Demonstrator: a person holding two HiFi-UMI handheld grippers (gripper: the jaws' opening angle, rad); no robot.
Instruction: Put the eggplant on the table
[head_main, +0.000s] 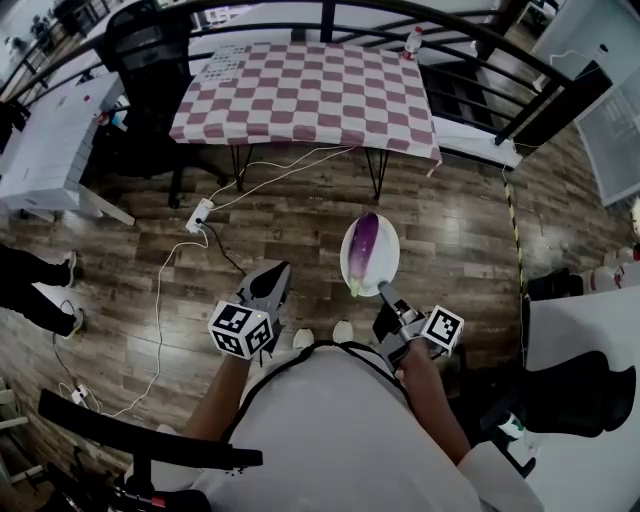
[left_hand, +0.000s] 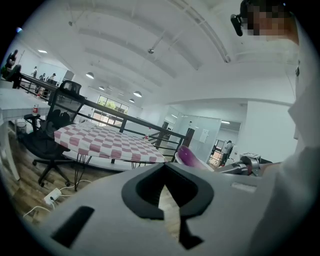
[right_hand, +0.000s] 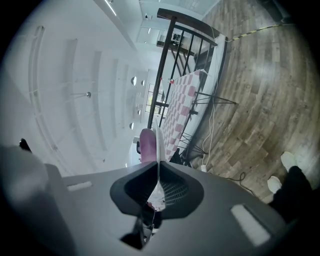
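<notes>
Head view looks steeply down past my white shirt to a brown wooden plank floor (head_main: 300, 215), and the bench draped in a red-and-white checked cloth (head_main: 310, 95) stands ahead of me. My right tongs (head_main: 384, 292) are clamped on the near rim of a white oval plate (head_main: 388, 255). The long glossy purple eggplant (head_main: 364, 245) lies lengthwise on that plate, its green stem end toward me. Plate and eggplant hang above the floor, short of the bench's near edge and not touching the bench. In the right gripper view the thin plate rim runs edge-on between the two pads, which pinch onto it. There the eggplant shows just past them against one side of the rim, and the bench stands farther off. My left tongs (head_main: 276, 272) also stop short of the bench, beside the plate and apart from it. They are closed tip to tip with nothing between them, and the left gripper view shows the tips meeting. A black mesh office chair (head_main: 150, 60) stands at the bench's left end. A small pale bottle (head_main: 413, 40) stands on the bench's far right corner. A white power strip (head_main: 200, 215) and its white cables lie on the floor just in front of the bench.
</notes>
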